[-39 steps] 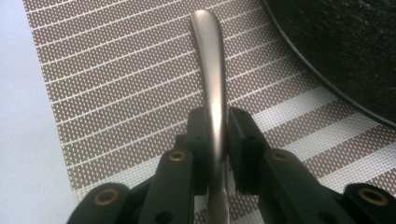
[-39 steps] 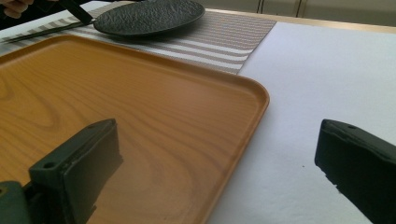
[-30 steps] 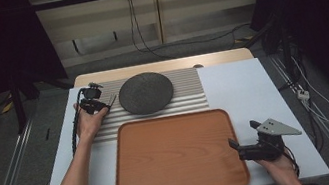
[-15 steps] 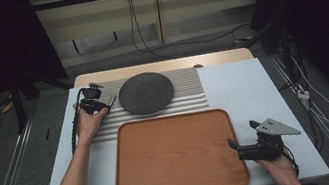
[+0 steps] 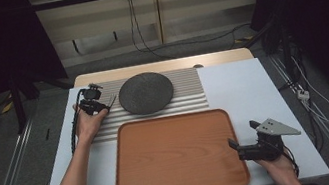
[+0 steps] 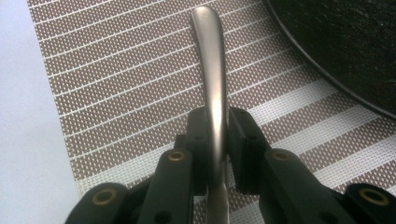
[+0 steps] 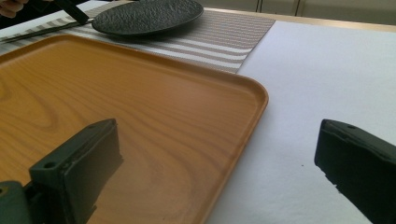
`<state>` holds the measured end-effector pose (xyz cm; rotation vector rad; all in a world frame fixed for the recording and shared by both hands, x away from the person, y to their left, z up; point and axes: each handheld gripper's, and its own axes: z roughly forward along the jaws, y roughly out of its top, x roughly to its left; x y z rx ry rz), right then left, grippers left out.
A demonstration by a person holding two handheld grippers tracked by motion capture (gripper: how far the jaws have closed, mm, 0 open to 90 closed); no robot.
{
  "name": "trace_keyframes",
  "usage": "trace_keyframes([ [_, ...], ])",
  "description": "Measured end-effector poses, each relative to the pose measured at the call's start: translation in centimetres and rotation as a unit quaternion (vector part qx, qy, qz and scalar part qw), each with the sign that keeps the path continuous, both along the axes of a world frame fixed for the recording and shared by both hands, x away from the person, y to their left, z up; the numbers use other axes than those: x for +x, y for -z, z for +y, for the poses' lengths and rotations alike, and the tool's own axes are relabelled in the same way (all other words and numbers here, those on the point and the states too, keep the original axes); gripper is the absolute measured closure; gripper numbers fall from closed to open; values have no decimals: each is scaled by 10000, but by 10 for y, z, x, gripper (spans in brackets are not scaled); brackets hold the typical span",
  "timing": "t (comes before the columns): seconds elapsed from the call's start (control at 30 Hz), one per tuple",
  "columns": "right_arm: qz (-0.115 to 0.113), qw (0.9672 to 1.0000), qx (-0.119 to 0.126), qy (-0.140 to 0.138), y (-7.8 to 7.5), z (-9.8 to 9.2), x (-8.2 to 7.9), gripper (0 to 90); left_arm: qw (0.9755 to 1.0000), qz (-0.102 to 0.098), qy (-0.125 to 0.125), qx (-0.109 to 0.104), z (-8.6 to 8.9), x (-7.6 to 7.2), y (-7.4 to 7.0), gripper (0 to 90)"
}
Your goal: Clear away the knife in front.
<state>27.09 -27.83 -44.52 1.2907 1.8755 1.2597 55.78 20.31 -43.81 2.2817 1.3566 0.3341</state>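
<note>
Two grippers are mine; my left gripper (image 6: 217, 135) clamps a metal utensil handle (image 6: 212, 70) over the striped placemat's (image 5: 192, 90) left edge, beside the dark plate (image 5: 146, 93); my right gripper (image 7: 215, 158) gapes wide, empty, at the bare wooden tray's (image 5: 173, 157) right edge; placing remains.

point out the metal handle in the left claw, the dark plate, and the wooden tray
metal handle (image 6: 215, 100), left gripper view, mid shaft above the pads.
dark plate (image 5: 146, 93), high view, centre of its face.
wooden tray (image 5: 177, 157), high view, bare middle of its floor.
</note>
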Motion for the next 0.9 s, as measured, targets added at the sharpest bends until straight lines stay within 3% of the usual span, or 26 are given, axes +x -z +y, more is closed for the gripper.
trace_keyframes([
  [0.13,6,10000,0,20,0,0,0,5,10000,-8,-7,78,-2,0,-1,797],
  [0.37,11,10000,0,28,0,-1,0,6,10000,41,27,25,-1,-1,-4,798],
  [0.47,11,10000,-4,13,0,0,1,6,10000,-55,-7,-43,0,-3,-9,798],
  [0.9,-4,10000,-13,4,-1,0,0,7,9985,-411,350,-55,-6,-24,-39,797],
])
